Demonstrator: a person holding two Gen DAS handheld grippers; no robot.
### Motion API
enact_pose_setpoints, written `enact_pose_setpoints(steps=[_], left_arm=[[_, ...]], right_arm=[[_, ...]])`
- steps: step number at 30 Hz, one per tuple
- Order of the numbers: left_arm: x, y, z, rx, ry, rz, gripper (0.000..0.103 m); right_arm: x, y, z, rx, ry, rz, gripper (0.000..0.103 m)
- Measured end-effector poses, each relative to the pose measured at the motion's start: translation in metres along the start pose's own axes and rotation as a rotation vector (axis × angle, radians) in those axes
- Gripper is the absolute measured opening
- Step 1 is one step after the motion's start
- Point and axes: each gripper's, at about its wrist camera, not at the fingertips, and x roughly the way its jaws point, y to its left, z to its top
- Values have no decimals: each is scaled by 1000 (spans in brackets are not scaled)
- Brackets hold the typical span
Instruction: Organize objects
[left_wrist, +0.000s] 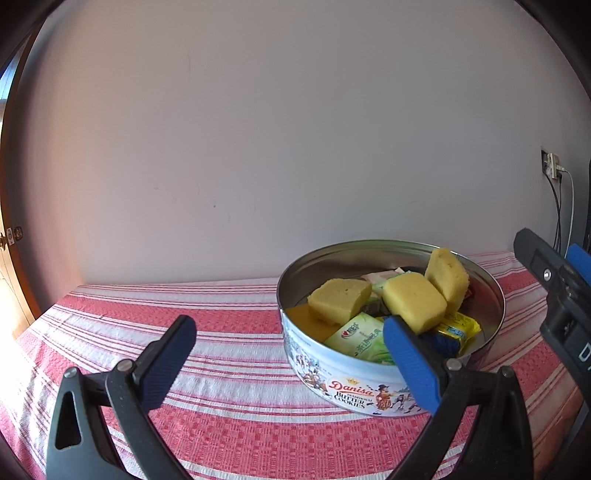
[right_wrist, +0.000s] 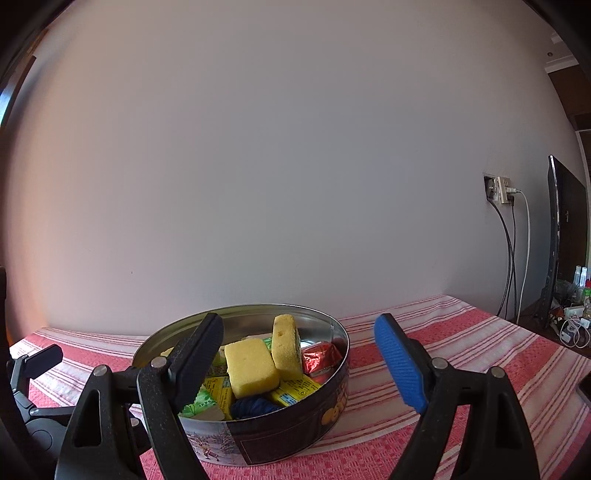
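A round Danisa cookie tin without a lid stands on the red-and-white striped cloth. It holds yellow sponge blocks, green and yellow packets, a red foil packet and a dark blue ball of yarn. My left gripper is open and holds nothing, its right finger in front of the tin's near wall. My right gripper is open too, with nothing held. Its left finger crosses the tin's rim and its blue pad is right of the tin.
The plain wall stands just behind the table. A wall socket with hanging cables and a dark flat screen are at the right, with small clutter below. The right gripper's body shows at the left view's right edge.
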Motion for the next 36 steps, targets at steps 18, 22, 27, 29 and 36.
enact_pose_setpoints(steps=[18, 22, 27, 29, 36], left_arm=[[1, 3, -1, -18, -2, 1, 103], [2, 1, -1, -15, -2, 5, 102], [0, 1, -1, -19, -11, 13, 102], [0, 1, -1, -25, -13, 19, 102], [1, 0, -1, -26, -6, 30, 102]], right_arm=[[-9, 5, 2, 0, -35, -28, 93], [-7, 1, 2, 3, -36, -30, 94], [-5, -2, 1, 4, -35, -33, 94], [-5, -1, 1, 0, -36, -33, 94], [-3, -2, 1, -1, -34, -36, 94]])
